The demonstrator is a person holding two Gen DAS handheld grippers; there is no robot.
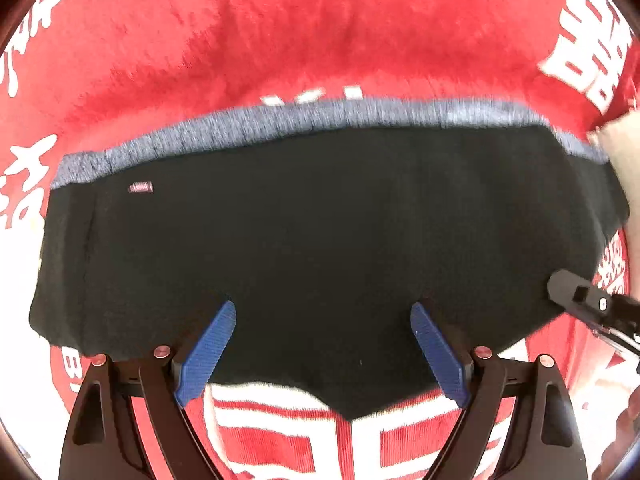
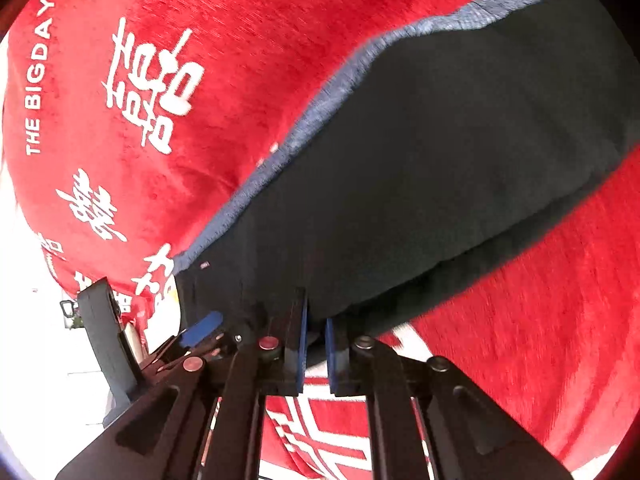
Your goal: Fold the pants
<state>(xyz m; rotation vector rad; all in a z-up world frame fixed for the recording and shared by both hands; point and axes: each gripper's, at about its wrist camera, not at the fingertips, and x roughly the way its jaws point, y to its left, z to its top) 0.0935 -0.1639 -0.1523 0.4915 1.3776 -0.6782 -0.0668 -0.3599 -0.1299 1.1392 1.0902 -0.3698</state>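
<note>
The black pants [image 1: 304, 240], already folded into a broad band with a grey-blue waistband [image 1: 280, 124] along the far edge, are spread on a red plush blanket [image 1: 248, 40] printed with white characters. The left gripper [image 1: 322, 320] is held above the near edge of the pants, its blue pads [image 1: 206, 354] set wide apart with nothing between them. The right gripper [image 2: 316, 326] is clamped on the near edge of the pants at one end, its jaws drawn narrow on the dark cloth. A small pink label [image 1: 140, 188] is seen near the waistband.
</note>
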